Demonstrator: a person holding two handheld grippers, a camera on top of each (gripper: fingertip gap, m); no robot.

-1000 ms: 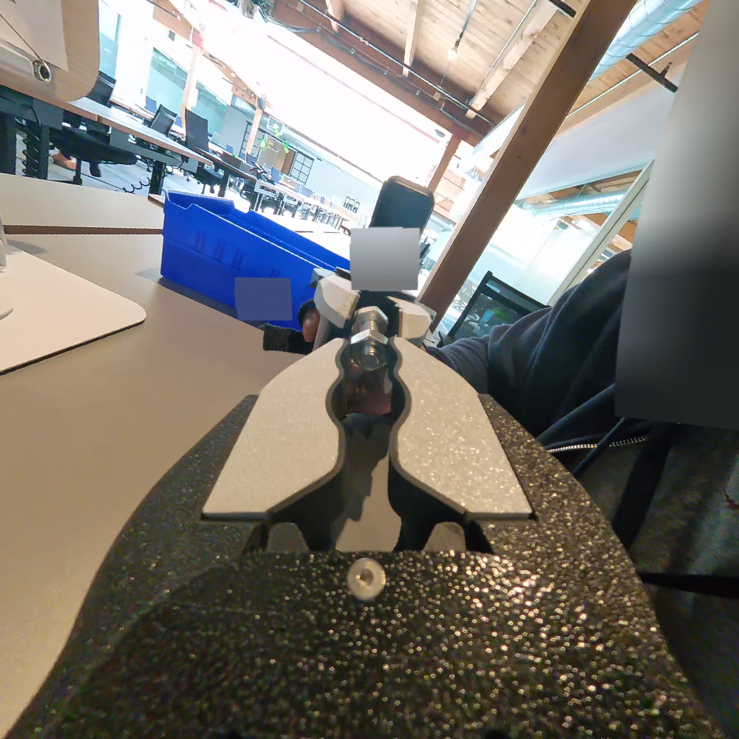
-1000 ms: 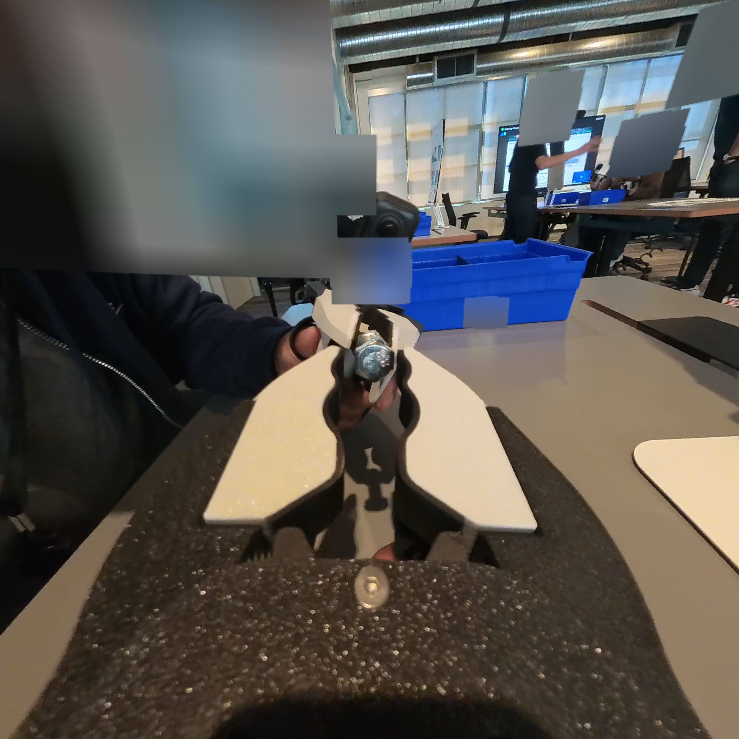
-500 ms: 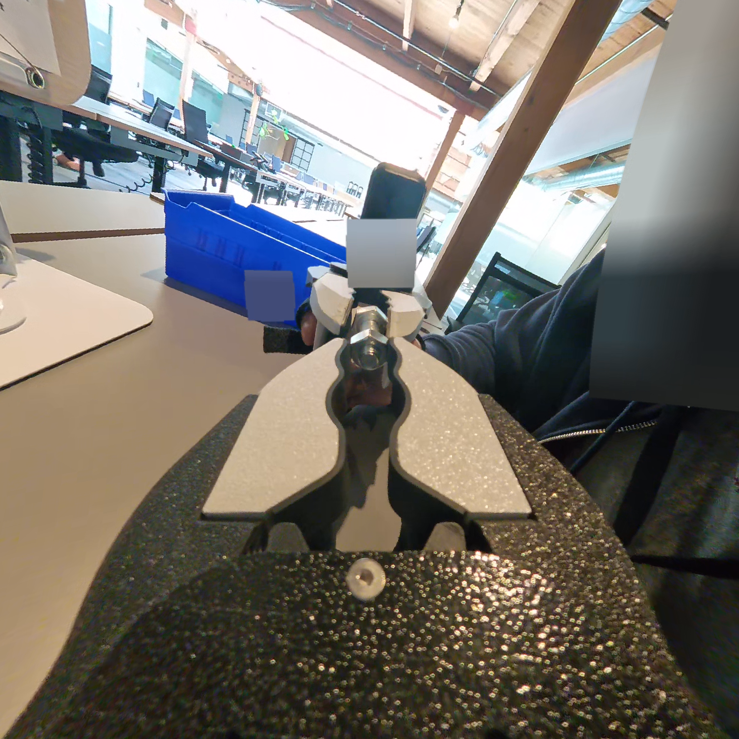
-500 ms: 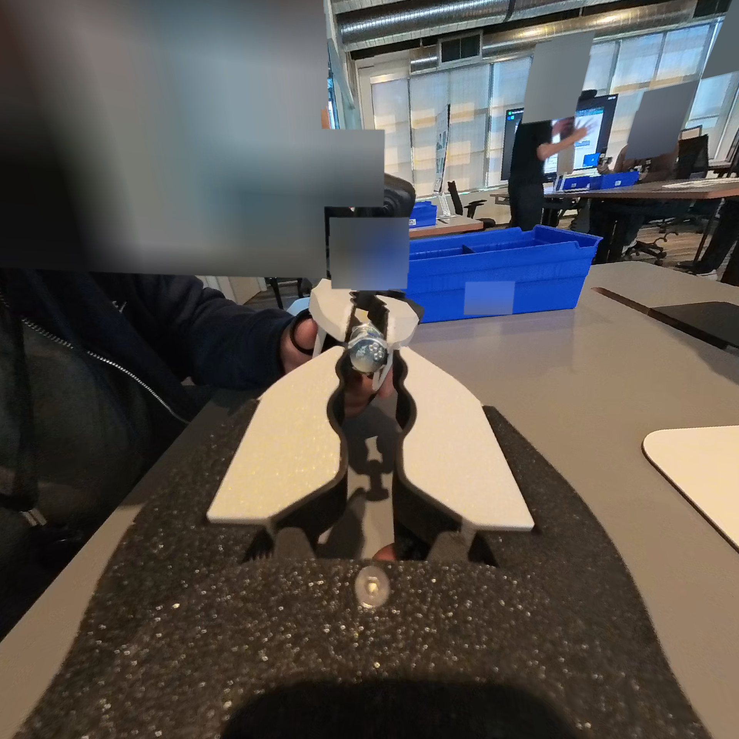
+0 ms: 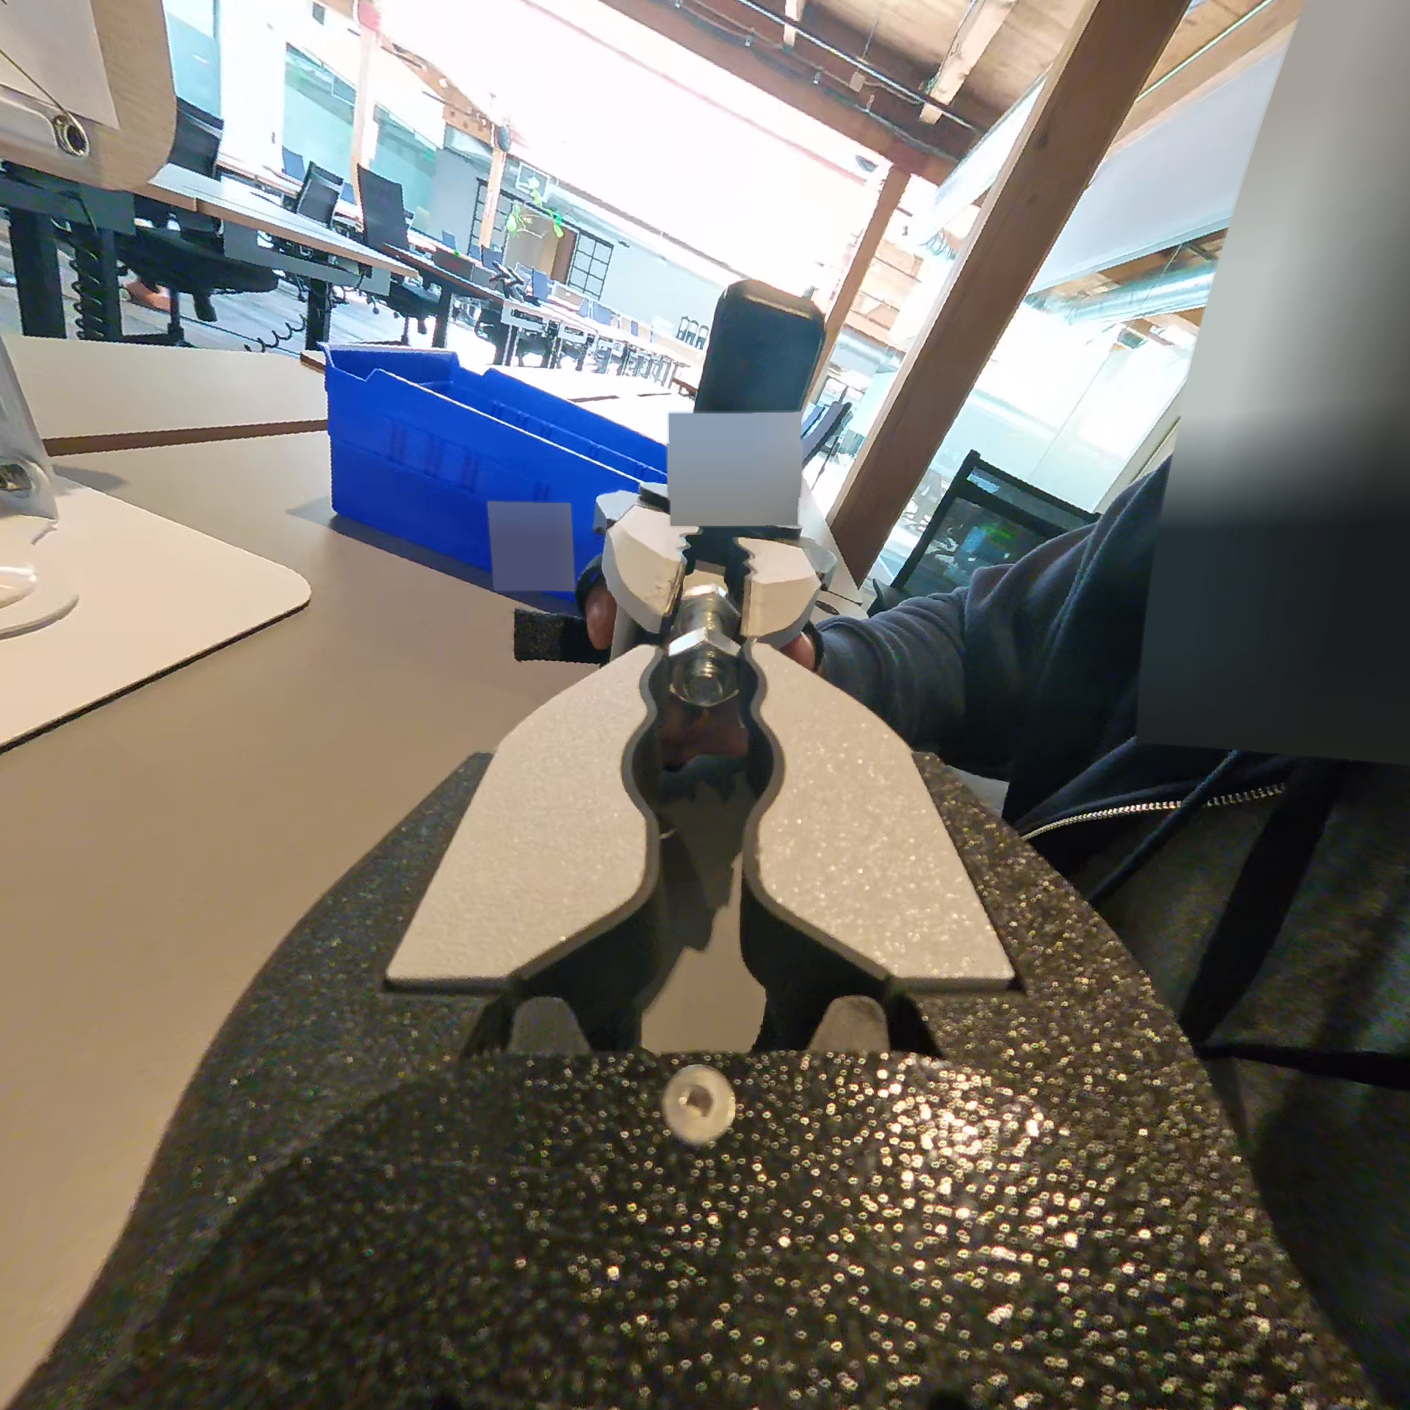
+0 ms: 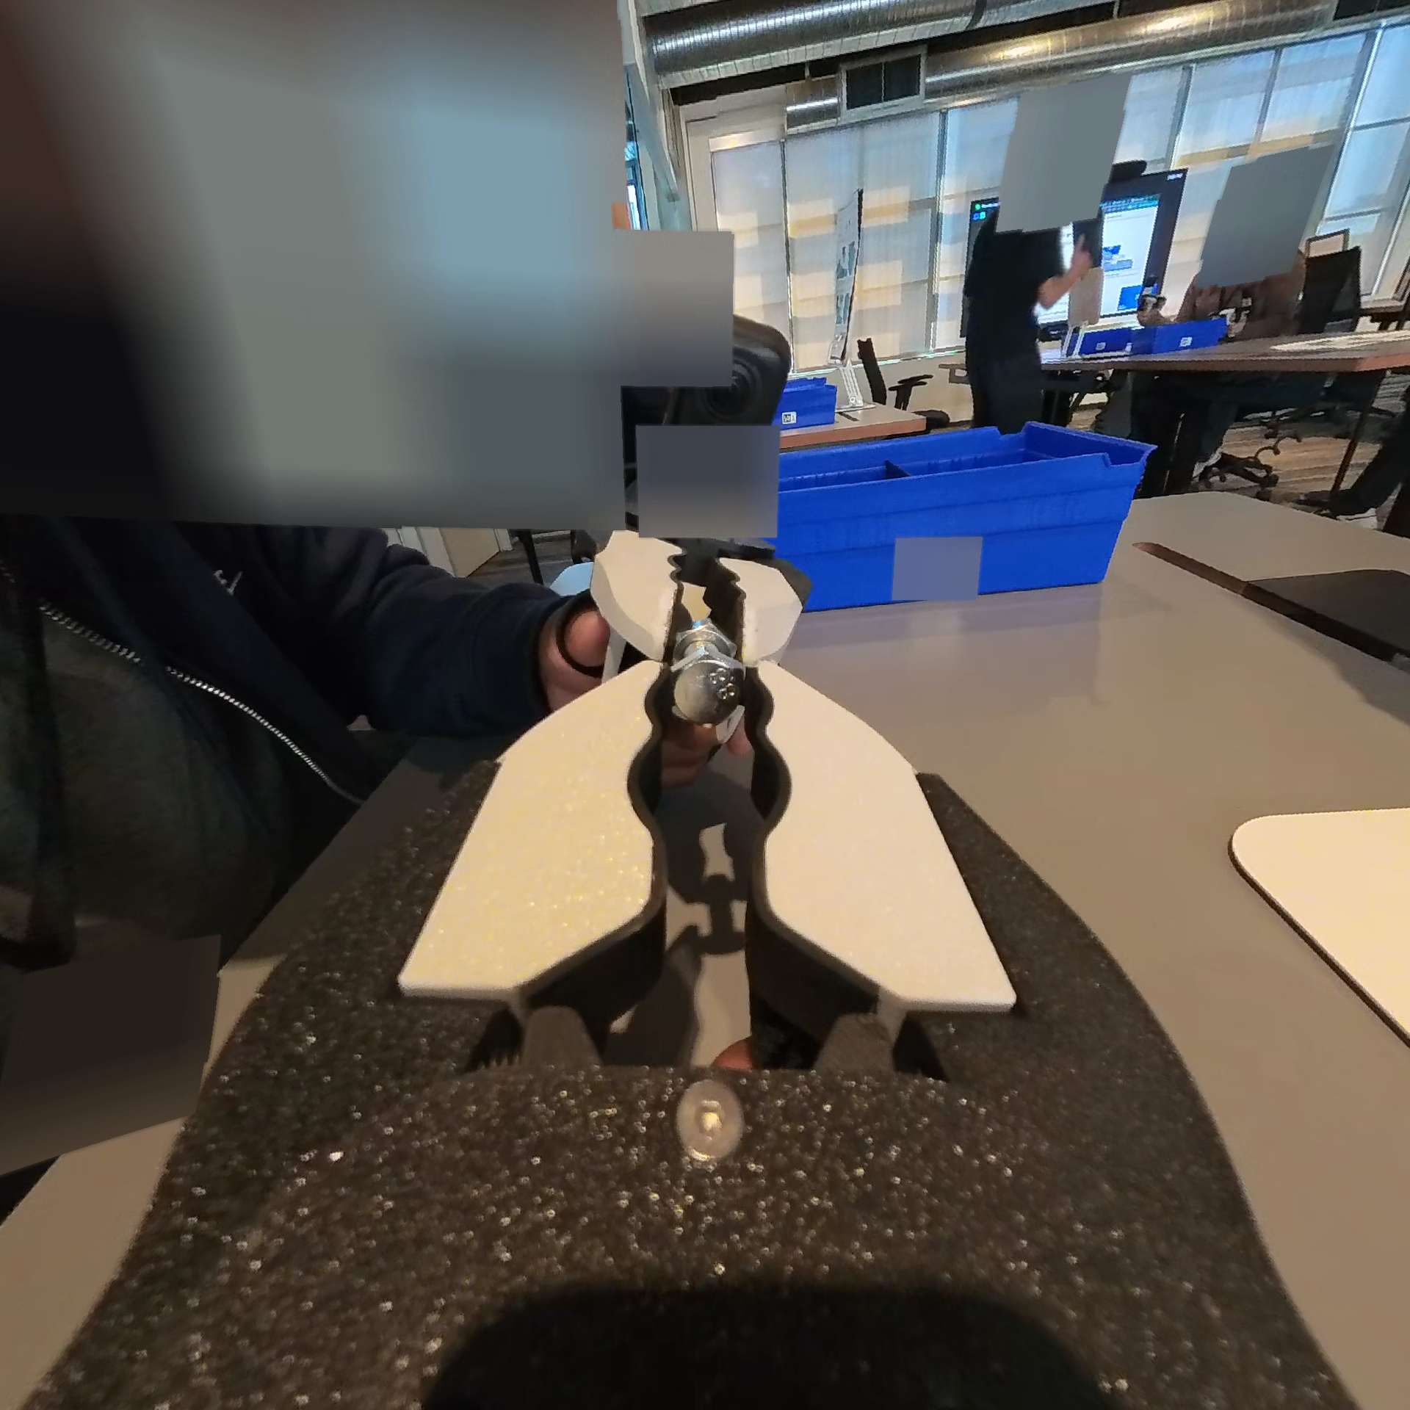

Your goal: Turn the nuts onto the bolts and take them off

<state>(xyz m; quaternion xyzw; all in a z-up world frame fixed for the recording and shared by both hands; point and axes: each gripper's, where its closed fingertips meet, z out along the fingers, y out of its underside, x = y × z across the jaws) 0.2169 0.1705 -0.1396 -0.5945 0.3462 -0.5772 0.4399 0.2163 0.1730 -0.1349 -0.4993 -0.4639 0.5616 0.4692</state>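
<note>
Above the grey bench (image 6: 1068,687), your two grippers meet tip to tip: right gripper (image 6: 706,690) fingers closed on the bolt (image 6: 706,690) head, left gripper (image 5: 702,667) fingers closed on the nut (image 5: 700,645), shank running straight between them.

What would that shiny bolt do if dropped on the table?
The bolt looks like solid metal, so probably stiff and heavy for its size. Its shiny surface might slip in the right claw. On the table, it would likely roll in a curve, though its hex head and nut may stop it.
</note>
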